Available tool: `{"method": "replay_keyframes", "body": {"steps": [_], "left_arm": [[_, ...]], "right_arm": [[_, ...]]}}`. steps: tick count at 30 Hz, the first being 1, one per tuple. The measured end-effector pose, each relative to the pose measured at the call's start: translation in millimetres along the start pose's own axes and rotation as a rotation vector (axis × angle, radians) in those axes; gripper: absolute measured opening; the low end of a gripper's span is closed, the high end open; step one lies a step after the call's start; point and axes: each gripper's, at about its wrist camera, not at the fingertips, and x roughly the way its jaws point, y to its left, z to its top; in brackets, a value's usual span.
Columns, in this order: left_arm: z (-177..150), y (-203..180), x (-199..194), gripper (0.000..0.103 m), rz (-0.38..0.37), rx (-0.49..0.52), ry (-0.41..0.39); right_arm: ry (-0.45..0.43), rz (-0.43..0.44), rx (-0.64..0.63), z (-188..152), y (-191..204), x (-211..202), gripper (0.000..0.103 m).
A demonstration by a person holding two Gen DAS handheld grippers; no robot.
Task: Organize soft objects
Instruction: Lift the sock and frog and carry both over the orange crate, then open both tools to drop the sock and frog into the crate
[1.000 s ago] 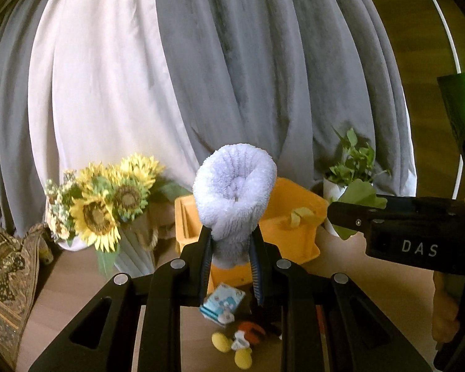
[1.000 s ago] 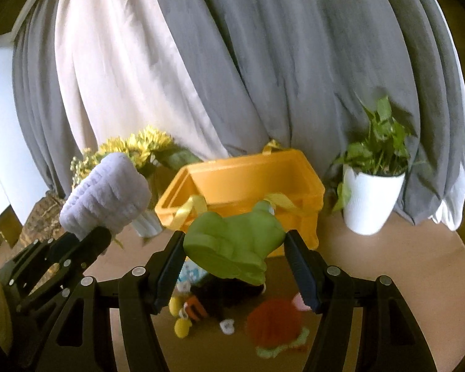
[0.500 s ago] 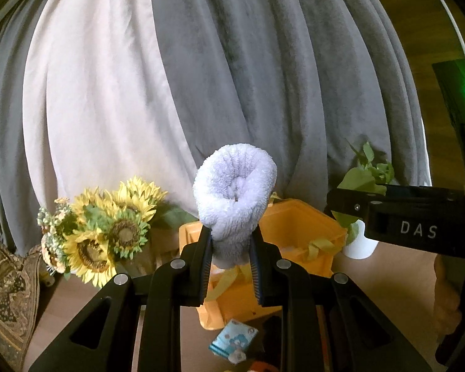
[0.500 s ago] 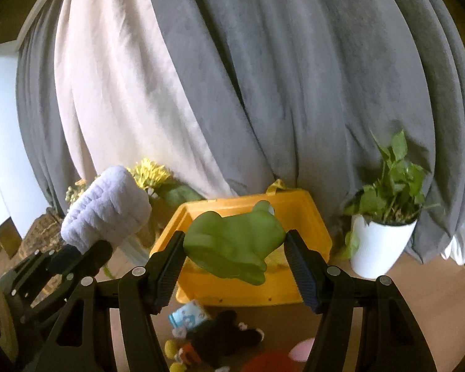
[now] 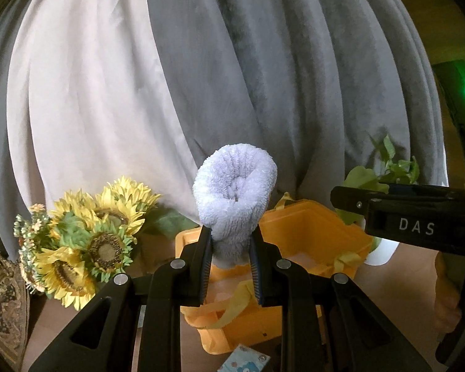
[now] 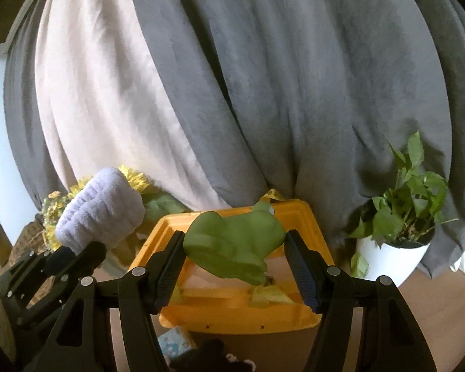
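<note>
The letters "DAS" (image 5: 416, 227) are read in white on the black body of the right gripper (image 6: 235, 266), which is seen from the left wrist view. A rolled lavender fluffy cloth (image 5: 234, 204) is clamped between the fingers of the left gripper (image 5: 231, 262) and is held above the yellow basket (image 5: 313, 226). A green frog toy (image 6: 234, 243) is clamped by the right gripper over the same basket. Sunflowers (image 5: 86, 238) are seen left of the basket, a potted plant (image 6: 403, 226) right of it, and grey and cream curtains (image 6: 263, 77) behind.
</note>
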Motion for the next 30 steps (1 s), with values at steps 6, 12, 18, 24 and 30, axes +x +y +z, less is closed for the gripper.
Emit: {"method": "replay_keyframes", "body": {"steps": [6, 12, 18, 24, 30], "left_arm": [[-3.4, 1.2, 31.6, 0.023, 0.002, 0.002, 0.042], [-9.9, 0.4, 56.2, 0.023, 0.004, 0.005, 0.087], [-13.2, -2.6, 74.6, 0.023, -0.008, 0.012, 0.118], [-15.6, -3.4, 95.9, 0.023, -0.035, 0.009, 0.155], [-15.8, -4.0, 110.4, 0.031, -0.057, -0.003, 0.194]], "right_arm": [[0.028, -0.022, 0.005, -0.4, -5.7, 28.4, 0.066], [0.063, -0.041, 0.014, -0.1, -12.9, 57.5, 0.066], [0.095, -0.05, 0.025, 0.5, -19.9, 76.8, 0.066], [0.126, -0.057, 0.03, 0.2, -26.1, 94.3, 0.066], [0.168, -0.063, 0.039, -2.2, -32.0, 112.8, 0.066]]}}
